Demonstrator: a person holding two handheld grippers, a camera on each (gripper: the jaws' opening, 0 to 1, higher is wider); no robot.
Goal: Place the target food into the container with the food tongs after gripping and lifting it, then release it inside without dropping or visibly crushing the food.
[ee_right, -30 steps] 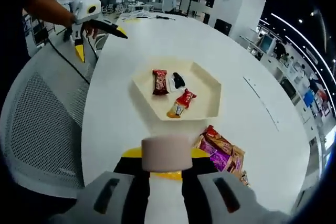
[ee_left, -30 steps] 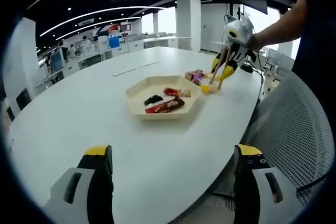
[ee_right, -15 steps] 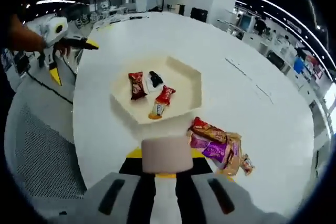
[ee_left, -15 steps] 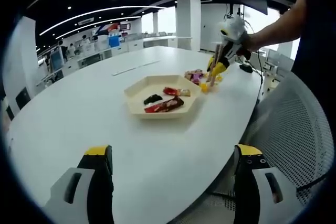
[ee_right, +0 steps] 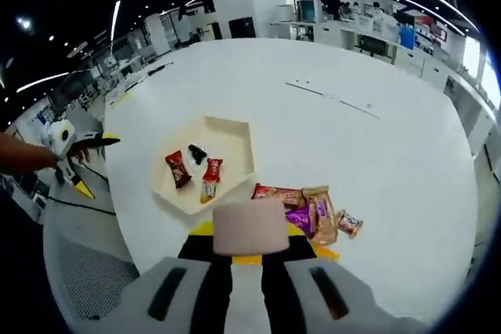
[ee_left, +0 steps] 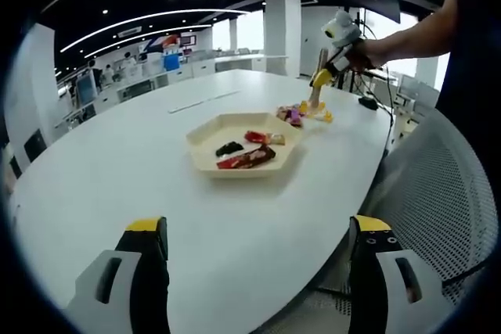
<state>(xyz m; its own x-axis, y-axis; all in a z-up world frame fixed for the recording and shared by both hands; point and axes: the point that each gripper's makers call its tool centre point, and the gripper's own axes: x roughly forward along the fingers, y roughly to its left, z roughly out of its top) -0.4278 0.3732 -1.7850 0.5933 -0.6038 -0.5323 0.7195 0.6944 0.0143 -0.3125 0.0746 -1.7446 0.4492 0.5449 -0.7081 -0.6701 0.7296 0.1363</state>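
A cream six-sided tray [ee_left: 205, 134] lies mid-table holding red wrapped snacks and a dark one [ee_left: 228, 148]. Beyond it sits a pile of snack packets [ee_left: 293, 113]. My left gripper [ee_left: 256, 228] hangs open over the near table edge, far from the tray. A hand holds my right gripper [ee_left: 321, 77] raised above the pile, with pale food tongs [ee_left: 316, 98] hanging from it. In the right gripper view my right gripper [ee_right: 249, 232] is shut on the tongs' beige end [ee_right: 249, 226], the packets [ee_right: 301, 205] just ahead and the tray [ee_right: 239, 137] to the left.
A grey mesh chair [ee_left: 438, 193] stands by the table's right edge. The left gripper [ee_right: 78, 146], held by a hand, shows at the far left of the right gripper view. Bare white tabletop [ee_right: 352, 123] stretches beyond the packets. Desks and pillars fill the background.
My right gripper has risen from table height beside the pile to well above it. Its view has swung, so the packets now lie straight ahead. The left gripper has not moved.
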